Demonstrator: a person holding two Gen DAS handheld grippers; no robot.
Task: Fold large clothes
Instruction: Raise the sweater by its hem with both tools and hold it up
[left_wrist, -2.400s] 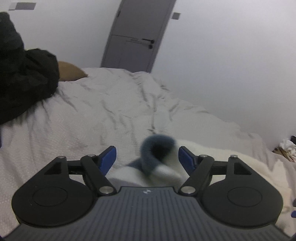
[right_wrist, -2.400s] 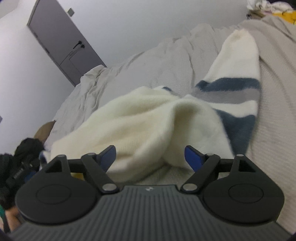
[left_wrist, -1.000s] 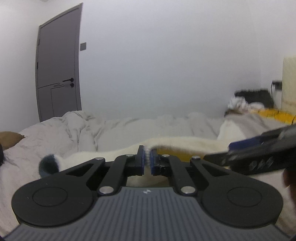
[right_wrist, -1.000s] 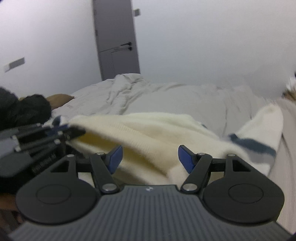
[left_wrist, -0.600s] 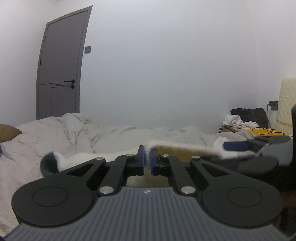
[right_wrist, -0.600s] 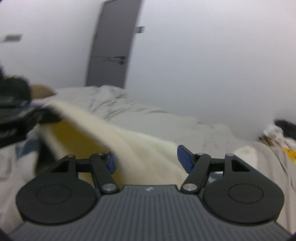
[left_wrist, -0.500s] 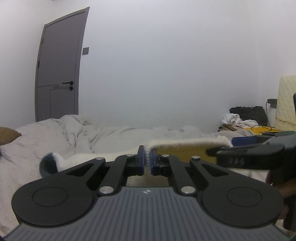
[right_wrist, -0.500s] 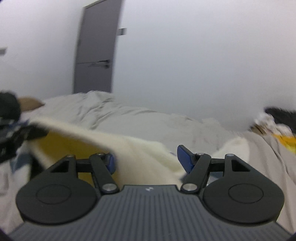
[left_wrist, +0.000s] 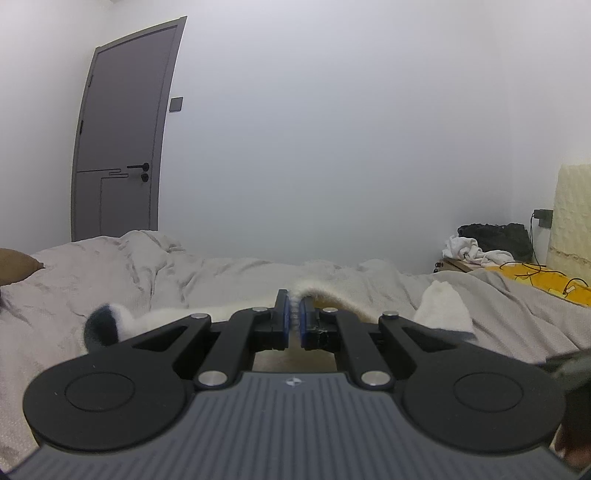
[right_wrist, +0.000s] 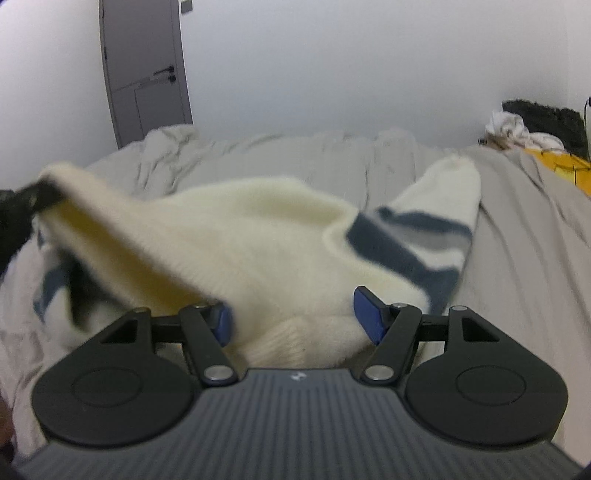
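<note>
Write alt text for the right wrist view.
The right gripper is open around the bunched edge of a cream sweater with navy stripes, lying on a bed. The left gripper lifts the sweater's far corner; a door stands behind.

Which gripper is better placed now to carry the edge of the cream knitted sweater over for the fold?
Left. The left gripper is already shut on the edge of the cream knitted sweater, lifting it off the grey bed cover. The right gripper is open, with sweater between its fingers ungripped.
</note>
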